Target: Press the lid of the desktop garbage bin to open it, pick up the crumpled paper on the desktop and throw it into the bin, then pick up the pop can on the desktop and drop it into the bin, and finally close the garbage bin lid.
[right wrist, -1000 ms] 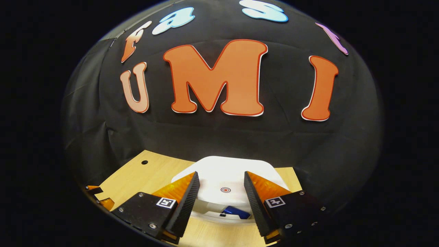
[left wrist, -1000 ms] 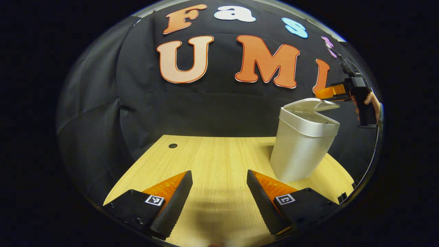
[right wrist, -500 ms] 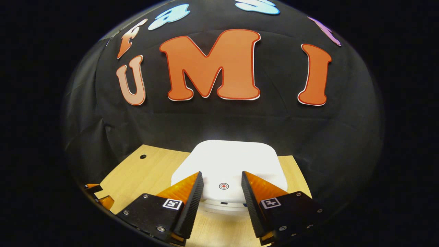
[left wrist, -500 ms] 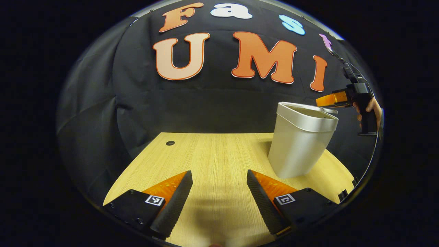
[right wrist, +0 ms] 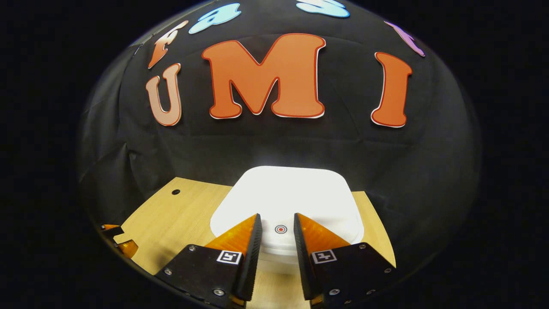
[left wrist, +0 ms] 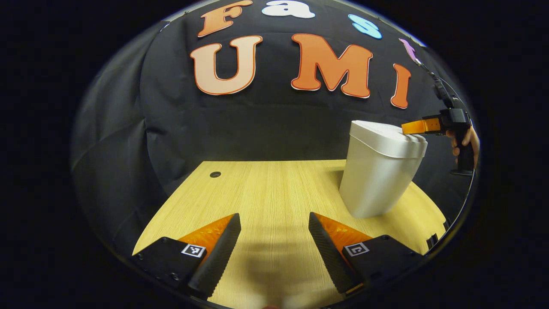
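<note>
The silver-white garbage bin stands on the right of the wooden desktop, its white lid lying flat on the rim and covering the inside. In the right gripper view the lid carries a small red target mark. My right gripper hovers at the lid's near edge, jaws drawn to a narrow gap with nothing between them; from the left gripper view the right gripper rests at the lid's edge, held by a hand. My left gripper stands open low over bare desktop, left of the bin.
A small round cable hole sits at the desktop's far left. The black cloth wall rises just behind the desk. The left gripper peeks in at the lower left of the right gripper view. Bare wood stretches left of the bin.
The lid went from tilted up to flat on the bin, hiding the blue can inside. My right gripper came down onto it and its jaws narrowed. The left gripper barely moved.
</note>
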The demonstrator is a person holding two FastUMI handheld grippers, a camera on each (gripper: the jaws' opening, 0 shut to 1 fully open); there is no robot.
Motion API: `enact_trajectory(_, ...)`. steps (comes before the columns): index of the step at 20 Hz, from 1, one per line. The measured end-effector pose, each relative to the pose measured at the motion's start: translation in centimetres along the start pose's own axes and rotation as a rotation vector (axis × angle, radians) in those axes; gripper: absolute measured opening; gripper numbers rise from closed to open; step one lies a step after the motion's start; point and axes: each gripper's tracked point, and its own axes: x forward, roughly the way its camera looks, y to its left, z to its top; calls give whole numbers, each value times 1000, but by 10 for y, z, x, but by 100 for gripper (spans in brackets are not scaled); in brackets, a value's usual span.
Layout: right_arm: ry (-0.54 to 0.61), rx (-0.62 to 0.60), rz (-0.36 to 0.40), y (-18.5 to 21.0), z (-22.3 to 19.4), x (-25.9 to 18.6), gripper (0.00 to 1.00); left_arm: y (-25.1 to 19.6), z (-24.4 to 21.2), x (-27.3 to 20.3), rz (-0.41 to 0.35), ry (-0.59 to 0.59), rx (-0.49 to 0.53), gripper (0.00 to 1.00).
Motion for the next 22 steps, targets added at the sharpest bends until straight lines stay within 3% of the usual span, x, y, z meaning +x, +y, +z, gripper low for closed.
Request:
enact_trajectory(3,-10,1,-17,0,-2,-1,28,-4,3,4,-16,0,8,100)
enact_trajectory(8,6,-32,-41,1,-5,-5,28,-10,10,5,-40,-6,18,100)
enact_trajectory(13,-65,-58,-79,4,-1,-13,25,-7,36,7,-53,-51,25,100)
enact_trajectory(16,-66,-60,-74,9,-3,-18,27,-5,59,5,-59,-99,18,100)
enact_trajectory(22,-149,-81,-18,42,3,-38,43,1,114,-2,-45,-234,34,100)
